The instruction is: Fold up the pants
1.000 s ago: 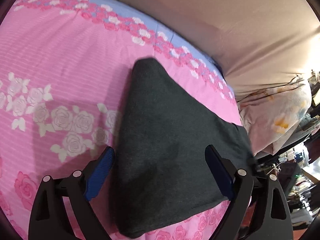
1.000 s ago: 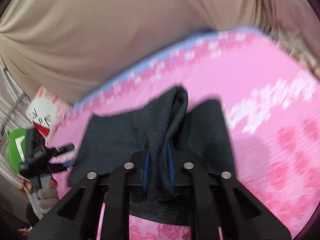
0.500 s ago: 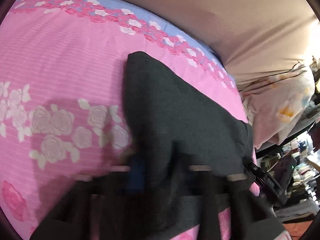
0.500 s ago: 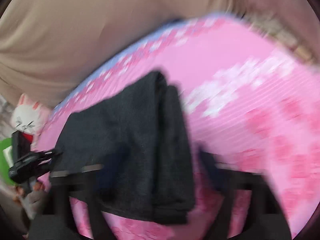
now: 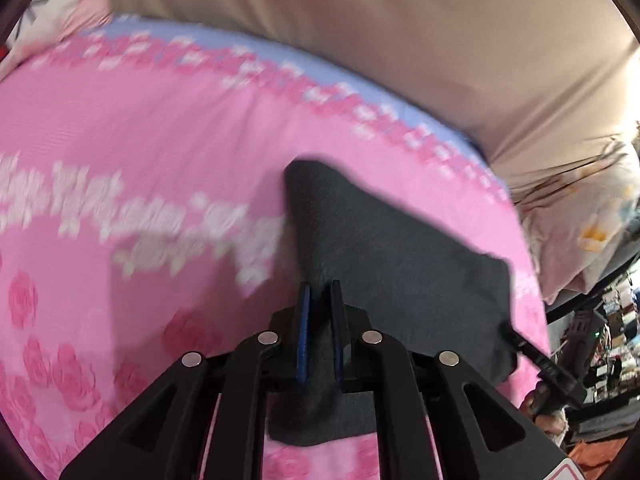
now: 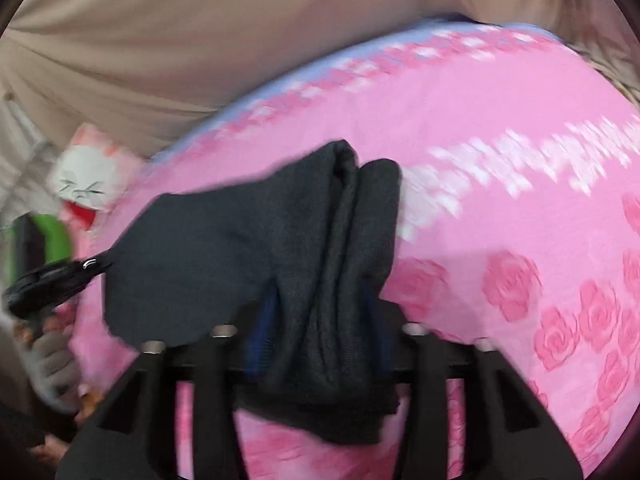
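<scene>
Dark grey pants (image 5: 400,264) lie part-folded on the pink rose bedspread (image 5: 160,160). In the left wrist view my left gripper (image 5: 320,296) is shut on their near edge, and a pinch of cloth stands between the blue pads. My right gripper (image 5: 528,350) shows small at the pants' far right corner. In the right wrist view a thick folded bundle of the pants (image 6: 328,280) lies between the jaws of my right gripper (image 6: 322,312), which are opening and stand wide around it. The left gripper (image 6: 92,266) holds the far left corner there.
A beige draped cloth (image 5: 360,20) rises behind the bed. A floral pillow (image 5: 580,220) lies off the bed's right side, with cluttered shelves beyond. A cat-face cushion (image 6: 88,184) and a green object (image 6: 56,236) sit at the bed's left edge. A gloved hand (image 6: 52,360) holds the left gripper.
My left gripper went from wide open over the pants to shut on their near edge. My right gripper, earlier shut on a fold, has spread its jaws, and the fold has sunk lower.
</scene>
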### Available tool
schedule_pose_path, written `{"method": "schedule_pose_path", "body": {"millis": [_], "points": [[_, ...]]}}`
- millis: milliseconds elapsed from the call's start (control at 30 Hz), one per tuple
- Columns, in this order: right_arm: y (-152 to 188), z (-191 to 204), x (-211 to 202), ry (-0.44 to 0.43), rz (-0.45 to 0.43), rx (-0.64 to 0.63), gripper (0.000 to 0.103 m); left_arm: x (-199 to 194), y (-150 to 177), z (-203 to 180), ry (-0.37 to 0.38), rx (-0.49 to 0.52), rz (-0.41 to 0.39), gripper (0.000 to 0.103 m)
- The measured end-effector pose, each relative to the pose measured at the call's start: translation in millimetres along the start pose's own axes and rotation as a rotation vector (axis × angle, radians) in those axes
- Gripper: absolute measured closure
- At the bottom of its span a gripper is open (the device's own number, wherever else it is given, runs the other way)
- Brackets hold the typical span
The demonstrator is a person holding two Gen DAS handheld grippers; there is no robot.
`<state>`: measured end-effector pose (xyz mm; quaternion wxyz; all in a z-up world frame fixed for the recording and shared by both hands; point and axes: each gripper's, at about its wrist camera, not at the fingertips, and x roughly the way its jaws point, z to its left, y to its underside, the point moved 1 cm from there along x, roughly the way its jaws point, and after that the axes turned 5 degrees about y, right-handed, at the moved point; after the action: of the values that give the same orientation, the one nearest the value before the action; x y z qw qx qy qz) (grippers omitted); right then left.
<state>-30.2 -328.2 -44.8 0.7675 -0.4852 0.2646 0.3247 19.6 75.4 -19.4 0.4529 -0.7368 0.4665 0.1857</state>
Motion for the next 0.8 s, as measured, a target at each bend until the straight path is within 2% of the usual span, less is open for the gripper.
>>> {"method": "schedule_pose_path", "body": {"millis": [67, 100, 200, 300, 333, 400, 433, 467, 500, 533, 633, 667, 733, 767, 800], "points": [[-1.8, -4.3, -17.5, -0.008, -0.046, 0.039, 0.043, -7.4, 9.2, -4.6, -0.035, 0.021, -0.044, 0.077], [-3.8, -0.6, -27.4, 0.0, -0.077, 0.024, 0.043, -12.7, 10.9, -7.9, -0.049, 0.03, -0.069, 0.061], [-17.4, 25.8, -43.9, -0.024, -0.126, -0.053, 0.043, -29.7, 11.3, -36.8, -0.066, 0.096, -0.164, 0.052], [-32.1, 42.4, -22.4, -0.015, -0.115, -0.114, 0.036, -31.2, 15.4, -69.4, -0.034, 0.189, -0.197, 0.019], [-35.6, 45.7, -11.6, 0.002, -0.102, -0.121, 0.031, -27.1, 20.2, -77.9, -0.037, 0.216, -0.193, 0.018], [-43.9, 42.7, 22.7, 0.033, -0.046, -0.108, 0.034, -5.2, 27.7, -93.9, -0.066, 0.27, -0.152, 0.018], [-42.2, 40.3, 32.7, 0.046, -0.012, -0.103, 0.057, 3.4, 30.5, -95.8, -0.071, 0.281, -0.131, 0.018], [-44.2, 41.8, 37.2, 0.03, 0.006, -0.1, 0.071, 12.6, 33.8, -97.0, -0.076, 0.284, -0.105, 0.018], [-45.6, 47.1, 29.3, 0.017, -0.014, -0.112, 0.081, 21.4, 36.2, -96.2, -0.075, 0.284, -0.078, 0.018], [-48.0, 54.4, 16.9, 0.007, -0.045, -0.133, 0.083, 26.4, 37.6, -94.8, -0.077, 0.28, -0.061, 0.018], [-52.9, 67.4, -19.5, -0.039, -0.154, -0.178, 0.082, 34.4, 38.9, -87.6, -0.081, 0.265, -0.044, 0.018], [-54.2, 63.1, -13.4, -0.012, -0.145, -0.18, 0.075, 35.9, 40.5, -85.4, -0.083, 0.262, -0.042, 0.018], [-51.0, 49.6, 21.3, 0.099, -0.043, -0.201, 0.061, 41.2, 43.0, -81.4, -0.096, 0.256, -0.042, 0.018], [-44.5, 36.0, 33.9, 0.133, 0.0, -0.156, 0.057, 41.1, 44.2, -82.7, -0.092, 0.266, -0.044, 0.018], [-38.4, 28.4, 27.8, 0.06, -0.014, -0.094, 0.057, 41.2, 45.4, -84.3, -0.092, 0.274, -0.049, 0.016]]}}
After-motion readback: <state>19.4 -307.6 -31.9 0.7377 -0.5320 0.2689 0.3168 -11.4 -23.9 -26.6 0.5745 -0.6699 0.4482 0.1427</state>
